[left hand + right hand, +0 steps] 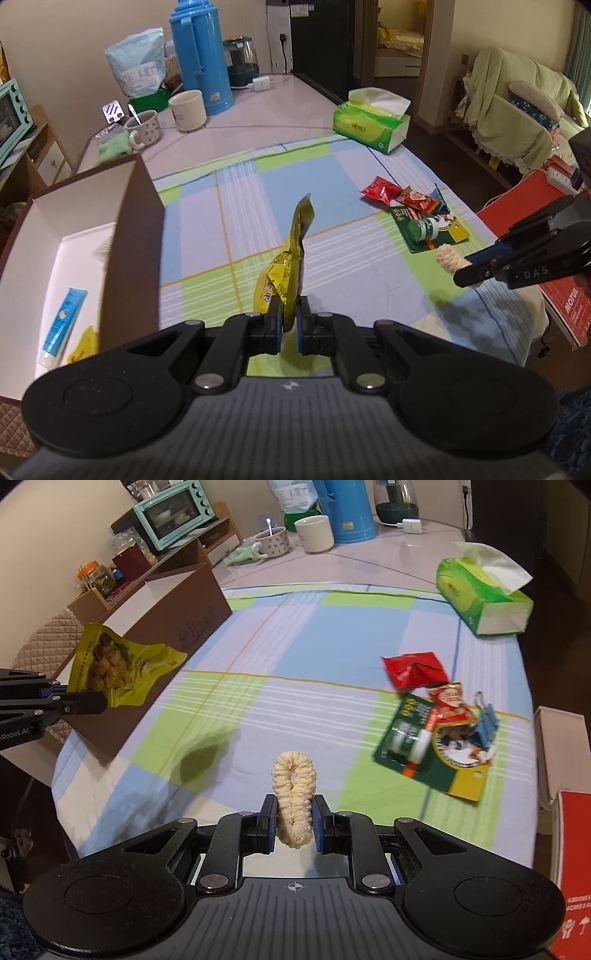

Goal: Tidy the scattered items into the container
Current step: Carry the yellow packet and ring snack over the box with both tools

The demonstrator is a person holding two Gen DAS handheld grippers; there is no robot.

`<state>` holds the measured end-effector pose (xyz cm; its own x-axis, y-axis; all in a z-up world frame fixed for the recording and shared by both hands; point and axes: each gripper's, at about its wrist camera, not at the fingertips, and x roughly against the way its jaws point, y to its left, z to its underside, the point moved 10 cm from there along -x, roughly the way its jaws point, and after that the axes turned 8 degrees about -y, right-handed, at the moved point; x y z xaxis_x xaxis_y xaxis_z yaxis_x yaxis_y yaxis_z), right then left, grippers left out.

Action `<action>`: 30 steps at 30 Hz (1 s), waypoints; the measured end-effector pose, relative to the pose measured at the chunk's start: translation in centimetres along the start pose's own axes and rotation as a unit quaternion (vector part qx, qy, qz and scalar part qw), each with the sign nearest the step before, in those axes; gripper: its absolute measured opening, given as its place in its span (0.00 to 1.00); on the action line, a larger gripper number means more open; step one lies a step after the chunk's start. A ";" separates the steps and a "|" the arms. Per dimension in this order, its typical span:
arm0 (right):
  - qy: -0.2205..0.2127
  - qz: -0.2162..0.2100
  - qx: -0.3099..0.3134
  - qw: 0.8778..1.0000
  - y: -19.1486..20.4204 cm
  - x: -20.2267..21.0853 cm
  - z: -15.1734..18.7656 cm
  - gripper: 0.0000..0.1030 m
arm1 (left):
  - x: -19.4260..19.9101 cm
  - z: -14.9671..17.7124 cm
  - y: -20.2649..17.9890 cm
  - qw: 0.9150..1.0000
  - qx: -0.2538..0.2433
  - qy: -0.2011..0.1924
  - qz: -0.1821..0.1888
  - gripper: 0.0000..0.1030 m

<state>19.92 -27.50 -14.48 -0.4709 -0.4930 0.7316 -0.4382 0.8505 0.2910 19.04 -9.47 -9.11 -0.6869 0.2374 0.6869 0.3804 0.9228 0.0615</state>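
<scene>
Brown cardboard box with a white inside stands at the left edge of a table spread with a blue, green and lilac checked cloth, a blue-and-white tube lying in it. Left gripper is clamped on a yellow snack pouch held above the cloth beside the box, and the right gripper pinches a cream knitted scrunchie. Red snack packets and a green card pack lie on the cloth's right side, a green tissue pack beyond them, with a blue thermos and mugs on the bare tabletop behind and a mint toaster oven on a shelf.
</scene>
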 end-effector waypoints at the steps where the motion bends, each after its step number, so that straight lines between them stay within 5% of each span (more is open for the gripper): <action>1: -0.001 0.000 -0.001 1.000 0.6 -0.2 -0.2 0.18 | 0.5 0.0 0.6 1.000 0.000 -0.002 0.000 0.05; 14: -0.020 0.002 -0.007 1.000 8.4 -2.9 -2.9 0.18 | 7.2 0.7 10.6 0.999 0.015 -0.046 -0.017 0.05; 30: -0.104 -0.054 0.079 0.990 21.6 -7.1 -13.6 0.18 | 7.6 1.1 23.1 0.996 0.002 -0.060 -0.064 0.05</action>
<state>24.24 -3.16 -5.04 -0.5545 -0.6209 0.5541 -0.6018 0.7591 0.2483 21.89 14.04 -3.27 -0.7985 0.1518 0.5825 0.2825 0.9490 0.1400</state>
